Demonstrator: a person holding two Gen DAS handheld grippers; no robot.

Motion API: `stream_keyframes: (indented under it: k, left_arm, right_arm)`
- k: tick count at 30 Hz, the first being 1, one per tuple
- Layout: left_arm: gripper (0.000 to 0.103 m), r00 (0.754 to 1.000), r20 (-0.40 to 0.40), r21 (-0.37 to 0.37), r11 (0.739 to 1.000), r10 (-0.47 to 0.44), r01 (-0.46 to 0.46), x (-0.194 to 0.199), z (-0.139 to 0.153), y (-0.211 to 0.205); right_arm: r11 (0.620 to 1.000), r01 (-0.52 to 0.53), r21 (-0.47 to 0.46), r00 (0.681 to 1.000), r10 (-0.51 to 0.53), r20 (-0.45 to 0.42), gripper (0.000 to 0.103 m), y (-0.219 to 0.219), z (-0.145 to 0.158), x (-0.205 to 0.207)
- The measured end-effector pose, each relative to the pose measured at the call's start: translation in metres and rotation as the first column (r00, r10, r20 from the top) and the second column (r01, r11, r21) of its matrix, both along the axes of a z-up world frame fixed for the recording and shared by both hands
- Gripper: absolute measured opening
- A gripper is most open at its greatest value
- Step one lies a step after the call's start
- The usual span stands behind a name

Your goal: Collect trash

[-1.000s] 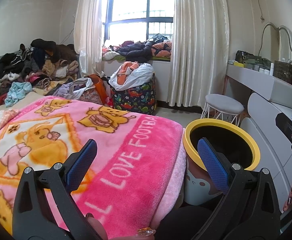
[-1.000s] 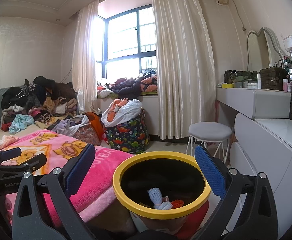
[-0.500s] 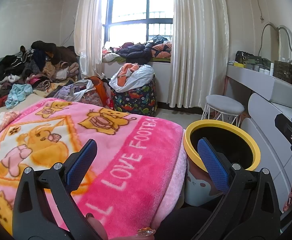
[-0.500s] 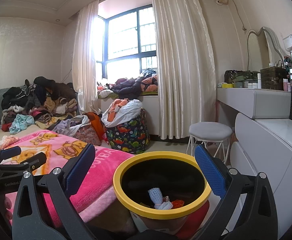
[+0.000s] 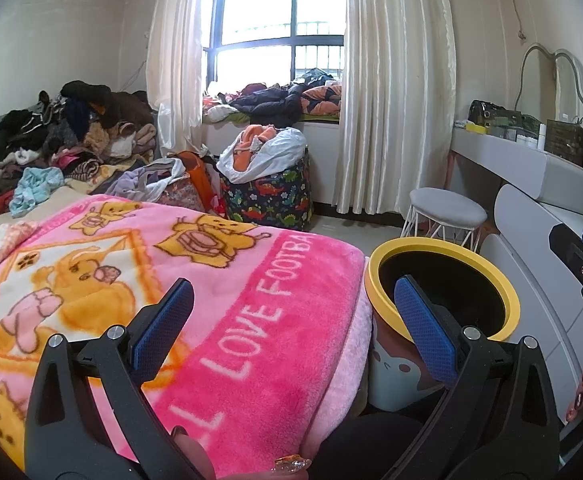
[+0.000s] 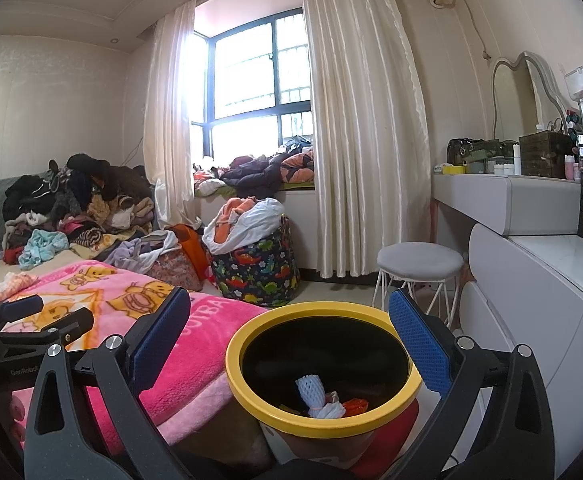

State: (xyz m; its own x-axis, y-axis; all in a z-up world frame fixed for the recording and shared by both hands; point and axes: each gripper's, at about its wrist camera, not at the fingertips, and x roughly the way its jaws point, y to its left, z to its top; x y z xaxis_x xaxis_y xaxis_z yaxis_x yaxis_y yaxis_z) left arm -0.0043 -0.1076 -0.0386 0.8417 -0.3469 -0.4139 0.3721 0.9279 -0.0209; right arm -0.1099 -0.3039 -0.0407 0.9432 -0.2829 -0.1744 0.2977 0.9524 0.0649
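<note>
Both jaws spread wide and empty, the right gripper (image 6: 289,334) hangs right over the yellow-rimmed bin (image 6: 251,396) with white netting (image 6: 311,390) and an orange scrap (image 6: 355,404) inside, the left gripper (image 5: 291,312) beside it above the pink blanket (image 5: 227,312).

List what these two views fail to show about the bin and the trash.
- Yellow-rimmed bin, left wrist view: its bottom is dark and hidden by the rim, so no contents show.
- Trash in the bin, right wrist view: partly cut off by the near rim; the amount is unclear.
- Bin base: hidden in both views by the gripper frames.
</note>
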Motion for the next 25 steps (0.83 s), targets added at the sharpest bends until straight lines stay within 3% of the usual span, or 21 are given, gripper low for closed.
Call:
stream_keyframes:
  k: [13,18,20,22,23,25]
  left_arm:
    - [0.092,1.000,-0.006,-0.028,1.000,-0.001,0.001,0.002,0.004,0.001]
    - [0.092,0.996,-0.037,-0.070,0.994,0.078,-0.080,0.010,0.007,0.026]
    - [0.092,0.980,-0.113,-0.095,0.980,0.167,-0.178,0.022,0.003,0.058]
    - [0.092,0.945,-0.186,-0.112,0.950,0.270,-0.293,0.031,-0.004,0.101]
    - [0.092,0.908,-0.217,-0.095,0.918,0.358,-0.385,0.035,-0.010,0.131]
    - [0.092,0.816,-0.245,-0.042,0.836,0.523,-0.548,0.036,-0.020,0.185]
  right_arm:
    - [1.000,0.001,0.005,1.000,-0.001,-0.005,0.097,0.003,-0.001,0.001]
    - [0.999,-0.048,0.025,0.999,0.048,0.003,0.097,0.017,0.007,0.007]
    - [0.989,-0.133,0.057,0.991,0.134,0.002,0.097,0.034,0.017,0.021]
    - [0.964,-0.253,0.078,0.966,0.256,-0.035,0.097,0.062,0.027,0.043]
    - [0.947,-0.311,0.085,0.947,0.316,-0.054,0.097,0.077,0.029,0.053]
    - [0.868,-0.479,0.128,0.858,0.494,-0.140,0.097,0.131,0.028,0.086]
